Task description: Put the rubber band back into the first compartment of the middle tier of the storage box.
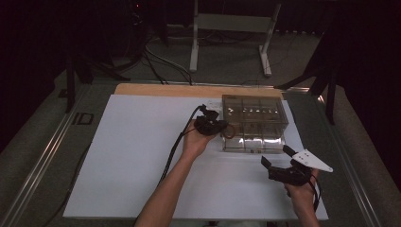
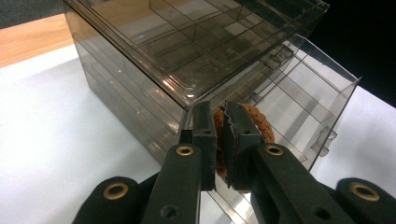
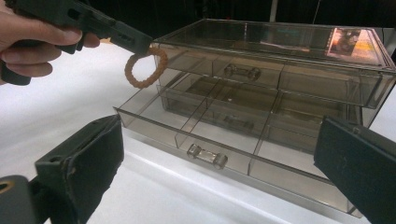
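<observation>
Orange and bumpy, the little braided ring hangs from your left gripper, whose jaws are pinched tight on its top edge. It dangles just above the left end of the open bottom drawer of the clear plastic box. In the high view the ring sits at about 9 o'clock from the box, right at its side. To do this bit well, move the ring slowly over one of the small drawer spaces, so all of it hangs inside the walls, not across one. Get it low before you let go, so I think it won't bounce out. Don't bump the drawer front or the lid above it. Your left hand reaches forward from 6 o'clock, with the arm stretched long and the gripper pointing toward the box at 3 o'clock. Your right gripper waits near the table edge, at about 5 o'clock from the box, with its jaws wide apart and nothing in them, aimed at the drawer handle.
</observation>
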